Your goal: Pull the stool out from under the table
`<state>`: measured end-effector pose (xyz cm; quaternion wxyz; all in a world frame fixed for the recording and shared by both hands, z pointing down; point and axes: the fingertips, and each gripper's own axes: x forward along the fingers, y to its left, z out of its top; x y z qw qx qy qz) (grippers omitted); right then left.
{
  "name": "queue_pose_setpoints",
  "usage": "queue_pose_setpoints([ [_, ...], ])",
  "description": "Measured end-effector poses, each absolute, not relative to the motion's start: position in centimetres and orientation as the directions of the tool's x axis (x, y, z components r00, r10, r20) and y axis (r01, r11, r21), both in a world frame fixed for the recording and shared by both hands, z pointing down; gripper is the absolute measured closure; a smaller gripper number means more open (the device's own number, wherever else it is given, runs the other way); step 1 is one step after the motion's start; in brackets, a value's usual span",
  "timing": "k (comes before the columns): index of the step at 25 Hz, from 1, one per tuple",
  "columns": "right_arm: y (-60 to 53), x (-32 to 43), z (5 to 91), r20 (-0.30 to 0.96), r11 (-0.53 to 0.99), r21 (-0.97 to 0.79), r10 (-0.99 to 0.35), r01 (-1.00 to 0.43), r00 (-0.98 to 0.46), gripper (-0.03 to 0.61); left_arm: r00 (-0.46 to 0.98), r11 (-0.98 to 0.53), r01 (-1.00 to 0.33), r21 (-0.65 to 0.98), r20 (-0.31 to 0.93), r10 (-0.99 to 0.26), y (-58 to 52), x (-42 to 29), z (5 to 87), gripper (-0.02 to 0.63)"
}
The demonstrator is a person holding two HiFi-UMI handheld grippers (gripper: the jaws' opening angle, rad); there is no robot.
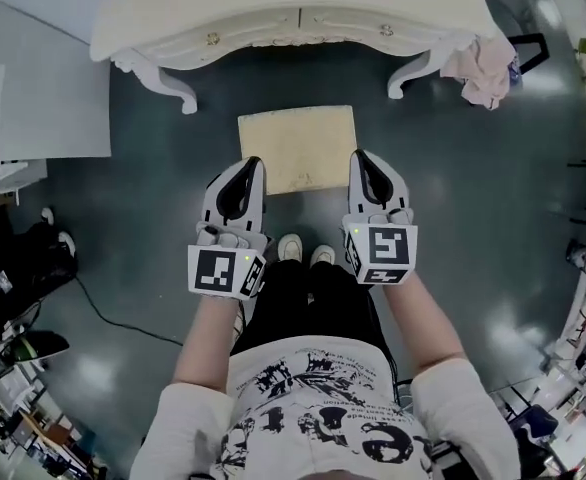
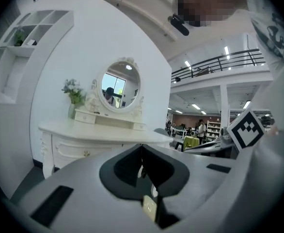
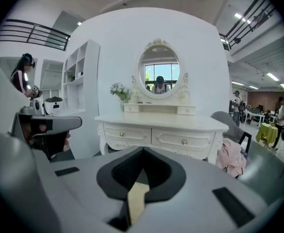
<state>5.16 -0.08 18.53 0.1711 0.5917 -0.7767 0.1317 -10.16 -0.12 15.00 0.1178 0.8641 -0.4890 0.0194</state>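
The stool (image 1: 298, 148), with a cream square seat, stands on the dark floor just in front of the white dressing table (image 1: 293, 8), its whole seat in view. My left gripper (image 1: 256, 163) hovers over the seat's near left corner and my right gripper (image 1: 357, 156) over the near right corner. Both are shut, jaw tips meeting. In the left gripper view the closed left gripper (image 2: 141, 146) points at the table (image 2: 84, 135). In the right gripper view the right gripper (image 3: 142, 149) faces the drawers (image 3: 156, 137), and a cream strip of stool (image 3: 137, 200) shows below the tips.
A pink cloth (image 1: 483, 68) hangs at the table's right corner, beside a dark chair (image 1: 528, 53). White panels (image 1: 53, 98) stand to the left, with a black bag (image 1: 23, 268) and a floor cable (image 1: 113, 313). The person's shoes (image 1: 306, 251) are right behind the stool.
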Motion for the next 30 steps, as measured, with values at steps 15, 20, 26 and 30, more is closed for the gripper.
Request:
queue_pose_setpoints([
  [15, 0.5, 2.3, -3.8, 0.149, 0.28, 0.06, -0.951, -0.958, -0.269, 0.561, 0.486, -0.486, -0.874, 0.013, 0.045, -0.873, 1.2, -15.8, -3.6, 0.594],
  [20, 2.8, 1.9, -5.9, 0.136, 0.298, 0.077, -0.949, -0.951, -0.286, 0.561, 0.489, -0.488, -0.872, -0.028, -0.006, -0.872, 2.1, -16.1, -7.7, 0.593],
  [26, 4.4, 1.0, -6.7, 0.128, 0.326, 0.077, -0.941, -0.942, -0.315, 0.561, 0.51, -0.506, -0.86, -0.071, -0.048, -0.859, 3.5, -15.1, -10.4, 0.592],
  [30, 4.3, 0.5, -7.0, 0.133, 0.344, 0.075, -0.934, -0.936, -0.333, 0.563, 0.508, -0.504, -0.861, -0.06, -0.059, -0.86, 3.7, -15.1, -11.0, 0.593],
])
